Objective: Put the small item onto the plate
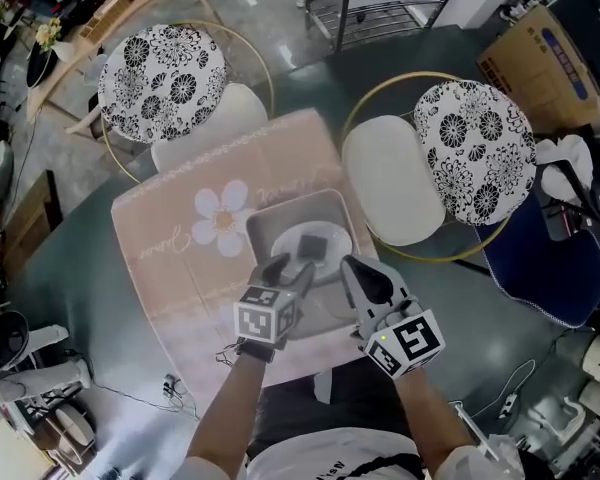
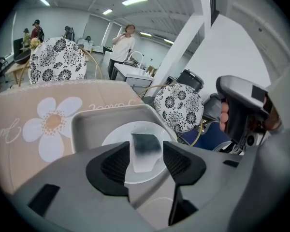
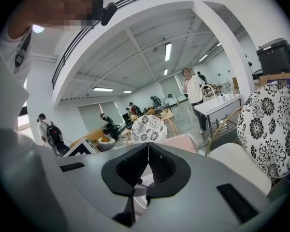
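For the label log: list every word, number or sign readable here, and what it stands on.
Cursive script on the pink mat, beside the flower: too stylised and blurred to read.
Blue print on the cardboard box: too small to read.
Marker cubes: square patterns only, no letters.
Nothing else legible.

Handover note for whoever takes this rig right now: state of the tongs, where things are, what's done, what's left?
Left tongs: open, with the small item between the pads and not gripped.
Right tongs: shut, empty, near the tray's right edge.
Things: the small item lies on the white plate, which sits in the grey tray on the pink mat.
Done: the item looks placed on the plate.
Left: back the left tongs away without nudging the item; probably nothing more.
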Available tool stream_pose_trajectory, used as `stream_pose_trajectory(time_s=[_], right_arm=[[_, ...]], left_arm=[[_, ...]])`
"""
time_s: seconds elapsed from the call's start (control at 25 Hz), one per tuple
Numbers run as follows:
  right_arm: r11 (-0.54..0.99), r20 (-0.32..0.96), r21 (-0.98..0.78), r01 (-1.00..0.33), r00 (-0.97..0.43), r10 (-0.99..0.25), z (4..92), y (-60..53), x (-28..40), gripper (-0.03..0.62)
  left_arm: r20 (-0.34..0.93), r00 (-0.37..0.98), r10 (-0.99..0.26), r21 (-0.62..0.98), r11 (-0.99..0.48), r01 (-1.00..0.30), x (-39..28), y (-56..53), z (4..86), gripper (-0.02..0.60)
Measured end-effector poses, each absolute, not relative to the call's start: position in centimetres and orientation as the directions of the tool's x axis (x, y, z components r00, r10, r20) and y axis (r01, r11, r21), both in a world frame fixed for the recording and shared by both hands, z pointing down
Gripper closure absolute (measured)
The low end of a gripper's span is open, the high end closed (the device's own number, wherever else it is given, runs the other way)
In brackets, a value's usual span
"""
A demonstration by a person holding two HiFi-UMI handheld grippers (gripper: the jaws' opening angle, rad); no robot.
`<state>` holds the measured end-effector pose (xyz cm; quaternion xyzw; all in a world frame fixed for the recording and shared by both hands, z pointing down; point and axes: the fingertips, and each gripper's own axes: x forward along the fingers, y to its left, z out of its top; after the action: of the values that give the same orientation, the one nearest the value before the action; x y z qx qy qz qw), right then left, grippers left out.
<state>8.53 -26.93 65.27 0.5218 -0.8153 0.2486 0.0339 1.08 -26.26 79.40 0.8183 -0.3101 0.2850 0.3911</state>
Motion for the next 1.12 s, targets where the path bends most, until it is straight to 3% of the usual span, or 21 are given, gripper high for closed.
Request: stream_pose_trajectory(time_s=[0.16, 0.44, 0.6, 1.12], right_arm=[[0.347, 0.317, -0.374, -0.86, -0.47, -0.824, 64.0, -26.8, 7.9, 0.579], [0.343, 0.353, -0.376, -0.861, -0.475, -0.806, 60.9, -26.2, 6.9, 0.579], [0.348, 0.357, -0.37, -0.861, -0.478, -0.802, 58.7, -25.8, 6.5, 0.579], [0.431, 0.26, -0.29, -0.855, -0.504, -0.824, 47.9, -24.1, 3.2, 0.579]], left_arm=[[0.686, 0.642, -0.343, 0.44, -0.507, -0.741, 0.5, -26.9, 76.2, 0.386], [0.6, 0.665, -0.445, 0.436, -0.515, -0.738, -0.8, -26.7, 68.4, 0.514], [0.533, 0.682, -0.5, 0.436, -0.528, -0.729, -1.2, -26.4, 63.4, 0.55], [0.312, 0.734, -0.603, 0.383, -0.627, -0.678, -2.6, -22.5, 48.1, 0.577]])
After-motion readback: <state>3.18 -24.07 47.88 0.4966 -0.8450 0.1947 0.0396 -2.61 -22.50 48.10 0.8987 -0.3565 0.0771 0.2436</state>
